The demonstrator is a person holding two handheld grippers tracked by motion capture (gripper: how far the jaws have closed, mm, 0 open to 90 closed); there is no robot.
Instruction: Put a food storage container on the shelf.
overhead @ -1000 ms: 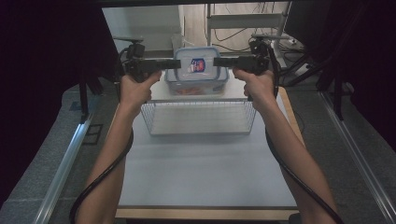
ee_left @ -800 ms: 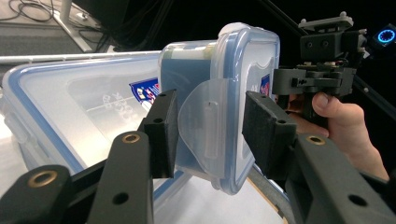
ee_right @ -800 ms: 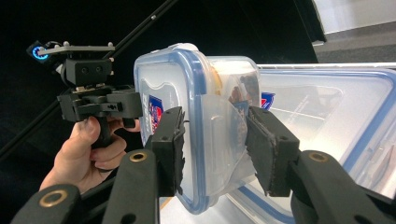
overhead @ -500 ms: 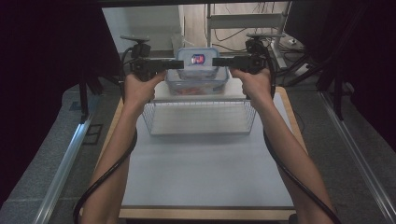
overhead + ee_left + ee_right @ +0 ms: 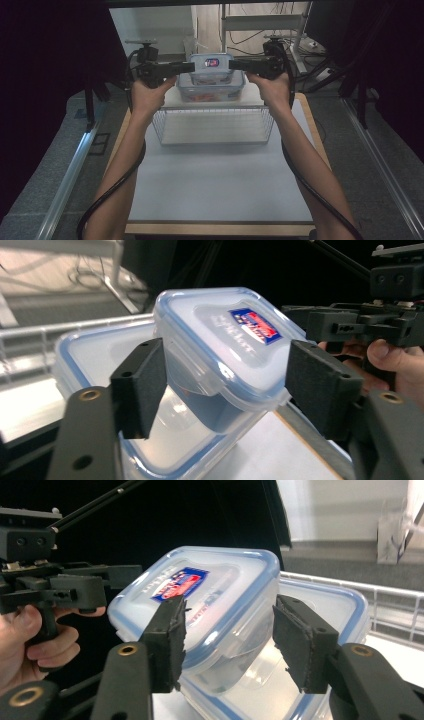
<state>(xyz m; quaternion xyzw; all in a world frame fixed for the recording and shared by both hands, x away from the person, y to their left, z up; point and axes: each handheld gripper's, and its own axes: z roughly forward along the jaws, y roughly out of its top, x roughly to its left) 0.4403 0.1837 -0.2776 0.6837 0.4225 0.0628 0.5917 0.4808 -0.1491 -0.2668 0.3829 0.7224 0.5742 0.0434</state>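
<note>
A small clear container (image 5: 211, 66) with a blue-rimmed lid and a red-blue label rests tilted on a larger lidded container (image 5: 210, 92) at the table's far end. My left gripper (image 5: 189, 66) reaches it from the left and my right gripper (image 5: 234, 65) from the right. In the left gripper view the jaws (image 5: 227, 385) stand open around the small container's (image 5: 225, 340) corner latch; they have just been opening. In the right gripper view the jaws (image 5: 229, 640) straddle the opposite latch of the small container (image 5: 215, 590), open after widening, with the pads apart from it.
A white wire basket (image 5: 215, 142) stands just in front of the stacked containers. The white table top (image 5: 215, 185) stretches toward the person. Dark stands and cables flank the table, and a metal rack stands behind it. The larger container (image 5: 325, 605) holds something orange-red.
Both grippers and the small container have shifted slightly toward the back of the table. The jaws of both grippers look wider around the container than before.
</note>
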